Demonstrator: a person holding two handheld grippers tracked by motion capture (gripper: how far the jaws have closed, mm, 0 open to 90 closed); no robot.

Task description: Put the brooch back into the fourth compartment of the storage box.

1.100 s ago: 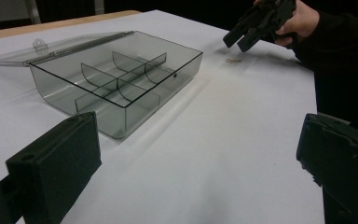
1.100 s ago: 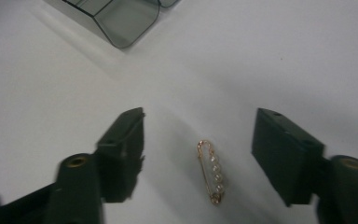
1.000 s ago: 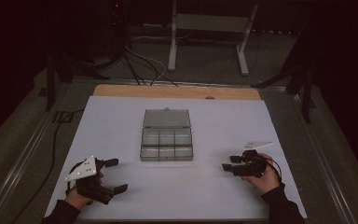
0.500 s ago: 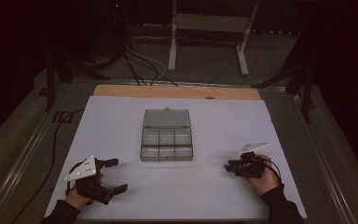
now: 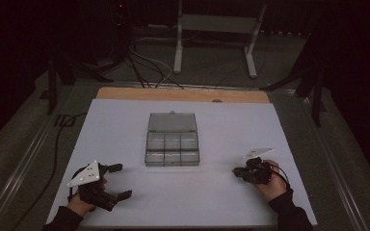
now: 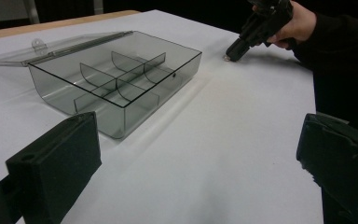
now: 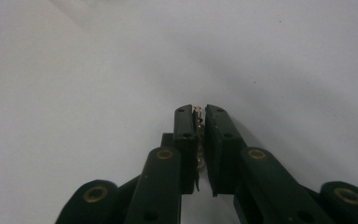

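A clear plastic box (image 5: 172, 148) with six compartments sat at the middle of the white worktop (image 5: 125, 120), its lid (image 5: 172, 122) folded back flat on the far side; the compartments looked empty. The left gripper (image 5: 117, 181) rested near the front left edge, jaws wide apart, nothing between them. The right gripper (image 5: 236, 172) was low over the worktop to the right of the box, jaws nearly closed on a small metallic piece (image 7: 198, 122), too small to identify.
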